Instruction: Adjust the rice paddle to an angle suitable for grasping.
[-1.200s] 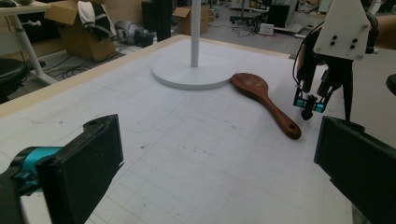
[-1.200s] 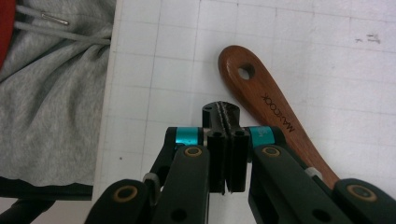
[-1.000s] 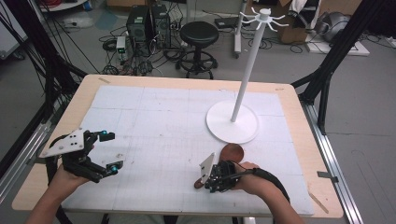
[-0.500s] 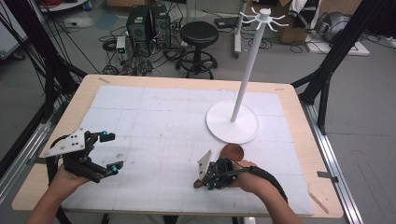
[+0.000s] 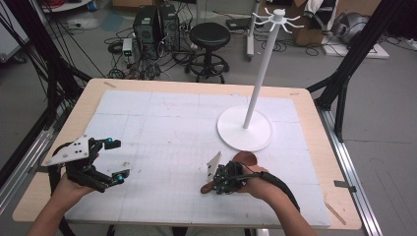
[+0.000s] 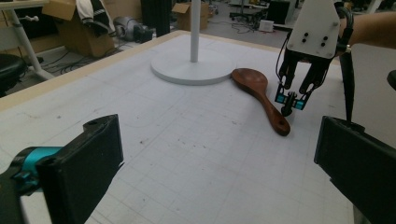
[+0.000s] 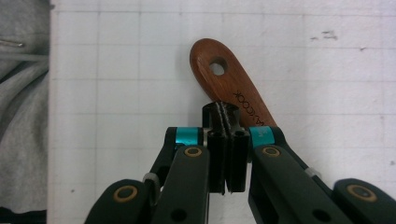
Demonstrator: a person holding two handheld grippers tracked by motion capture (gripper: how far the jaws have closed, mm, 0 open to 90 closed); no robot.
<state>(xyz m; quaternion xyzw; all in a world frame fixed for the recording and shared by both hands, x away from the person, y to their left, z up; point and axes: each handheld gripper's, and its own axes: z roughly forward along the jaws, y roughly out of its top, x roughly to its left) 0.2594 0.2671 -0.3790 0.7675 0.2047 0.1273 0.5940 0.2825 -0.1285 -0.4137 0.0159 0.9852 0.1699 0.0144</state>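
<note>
A brown wooden spoon (image 5: 244,158) lies flat on the white mat, its bowl beside the stand's base and its holed handle (image 7: 224,79) pointing toward the near edge. My right gripper (image 5: 210,186) points down over the handle, jaws shut together with nothing between them; its tips (image 6: 290,105) sit just beside the handle (image 6: 275,116). In the right gripper view the closed tips (image 7: 224,116) cover the middle of the handle. My left gripper (image 5: 117,160) hovers at the mat's near left, open and empty, facing the spoon (image 6: 254,81).
A white stand with a round base (image 5: 244,129) and a tall pole topped by hooks (image 5: 278,17) rises at the right middle of the table. The mat (image 5: 162,123) covers most of the wooden tabletop. A stool and computer boxes stand on the floor beyond.
My right gripper has shifted slightly over the spoon's handle, still shut. The left gripper and the spoon have stayed in place.
</note>
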